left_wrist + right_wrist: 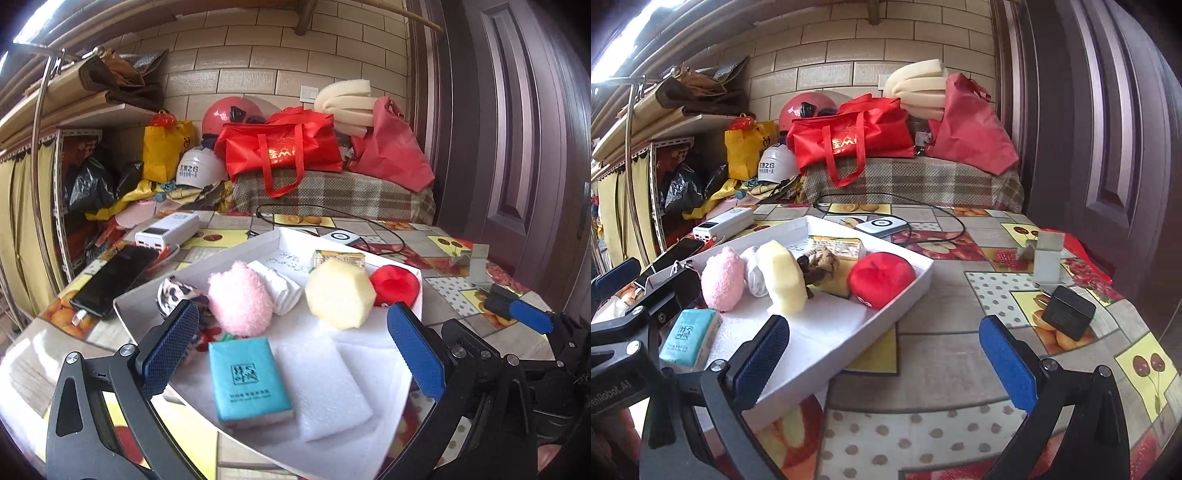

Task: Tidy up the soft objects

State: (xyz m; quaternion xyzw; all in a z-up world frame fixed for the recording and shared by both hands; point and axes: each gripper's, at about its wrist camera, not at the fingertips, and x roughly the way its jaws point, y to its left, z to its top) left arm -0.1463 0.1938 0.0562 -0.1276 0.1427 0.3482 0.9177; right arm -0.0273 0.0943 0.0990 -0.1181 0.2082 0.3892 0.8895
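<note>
The left gripper (293, 347) hangs spread wide over the near end of a shallow white cardboard tray (192, 271), its blue-padded fingers holding nothing. Between them, at the tray's near end, lies a teal rectangular tissue pack (251, 380) with a flat white foam sheet (325, 384) touching its right side. The right gripper (884, 350) is likewise spread and empty, over the fruit-patterned tablecloth (934, 354) just past the tray's right rim (886, 315).

Further in, a row of soft things crosses the tray's middle: a black-and-white patterned cloth roll (177, 291) by the left rim, a fluffy pink plush ball (240, 299), a rolled white sock (279, 288) behind it, a pale yellow faceted sponge block (340, 295), and a round red plush (395, 284) in the right corner. In the right wrist view a knotted beige rope toy (820, 262) sits behind the sponge. A small yellow-green printed pack (338, 258) lies against the far wall.

On the table's right side sit a black plug adapter (1067, 314) and, beyond it, a small white folded stand (1047, 254). Along the left edge lie a black smartphone (114, 277) and a white power bank (166, 230). Past the tray's far end rests a white charger puck (882, 225) with a black cable (945, 218) looping round it.
</note>
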